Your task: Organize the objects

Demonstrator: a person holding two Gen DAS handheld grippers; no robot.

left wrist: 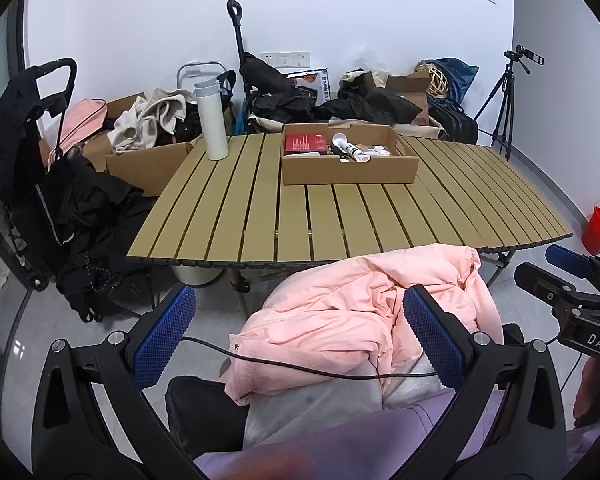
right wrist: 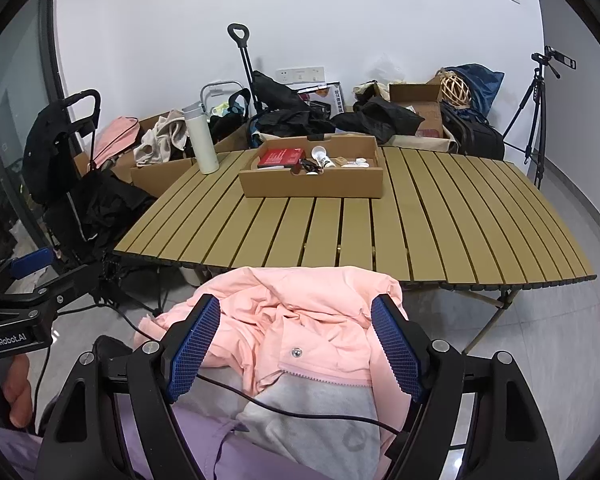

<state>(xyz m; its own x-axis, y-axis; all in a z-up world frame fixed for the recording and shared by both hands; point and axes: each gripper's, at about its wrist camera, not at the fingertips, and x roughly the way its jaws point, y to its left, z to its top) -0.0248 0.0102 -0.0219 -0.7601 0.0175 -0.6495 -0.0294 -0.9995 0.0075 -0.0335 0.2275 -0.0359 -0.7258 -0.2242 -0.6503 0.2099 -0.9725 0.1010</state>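
Note:
A pink jacket [left wrist: 360, 312] [right wrist: 300, 312] lies crumpled on a person's lap in front of the slatted wooden table [left wrist: 260, 208] [right wrist: 440, 220]. My left gripper [left wrist: 300, 336] hangs open above it, its blue pads [left wrist: 164, 336] wide apart and touching nothing. My right gripper [right wrist: 296, 348] is also open over the jacket, with its pads [right wrist: 396, 348] clear of the cloth. On the table stands a shallow cardboard box [left wrist: 348, 174] [right wrist: 312, 190] holding a red packet [left wrist: 305, 142], a white tube [left wrist: 346, 145] and small items. A white bottle [left wrist: 212, 124] [right wrist: 202, 140] stands upright at the table's far left.
A black cable [left wrist: 300, 368] crosses the lap. A black cart draped in dark clothes [left wrist: 32, 140] stands to the left. Boxes, bags and clothing are piled along the wall behind the table. To the right are a tripod [left wrist: 504, 96] and a red bucket [left wrist: 599, 229].

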